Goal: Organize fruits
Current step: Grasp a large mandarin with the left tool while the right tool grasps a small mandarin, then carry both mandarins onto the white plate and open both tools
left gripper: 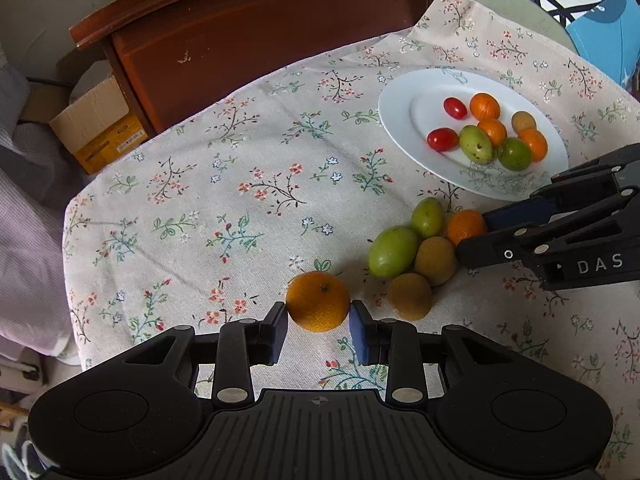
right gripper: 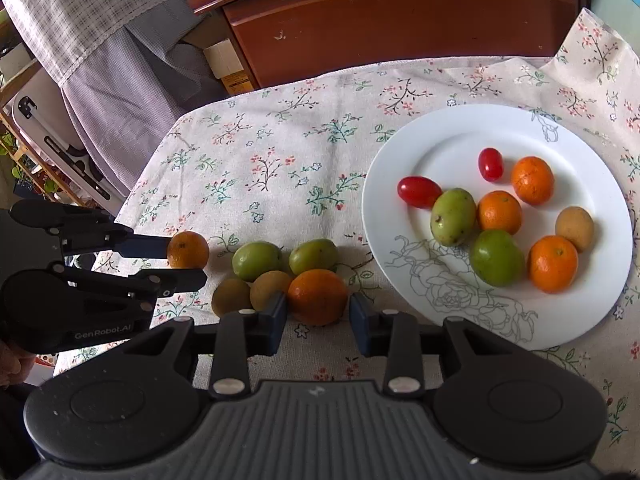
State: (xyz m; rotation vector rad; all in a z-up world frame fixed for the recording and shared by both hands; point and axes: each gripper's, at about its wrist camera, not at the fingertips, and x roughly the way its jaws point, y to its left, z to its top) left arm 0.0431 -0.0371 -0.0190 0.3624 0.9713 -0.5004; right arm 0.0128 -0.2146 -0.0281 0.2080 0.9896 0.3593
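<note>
White plate (right gripper: pixel 460 128) sits on the floral tablecloth (left gripper: pixel 240 184), toward the right side of the table, already loaded: two red cherry tomatoes (right gripper: pixel 418 191), three small oranges (right gripper: pixel 532 180), two green fruits (right gripper: pixel 496 257) and one brownish fruit (right gripper: pixel 574 228), all lying loose in the well, some touching. So a good share of the sorting looks done. Left on the cloth, just beside the plate's near-left rim, is a tight cluster: two more green fruits (left gripper: pixel 393 251), two brown ones (left gripper: pixel 435 260) and one orange (right gripper: pixel 318 297), with a second orange (left gripper: pixel 318 301) lying a little apart to the left. Six pieces outstanding, by my count. Left gripper (left gripper: pixel 319 312) brackets the lone orange, blue pads pressed against its flanks, the fruit apparently resting on the cloth; I read it as clamped on. Right gripper (right gripper: pixel 318 312) stands around the cluster orange in the same way; its left pad touches the skin, but the right pad seems to show a sliver of gap from this angle, so whether it truly grips is not certain. Judgement: roughly past the halfway mark; both hands are at the pick-up stage with an orange each, and the transfer to the plate is yet to be made. The green and brown fruits are untouched and will need separate trips.
</note>
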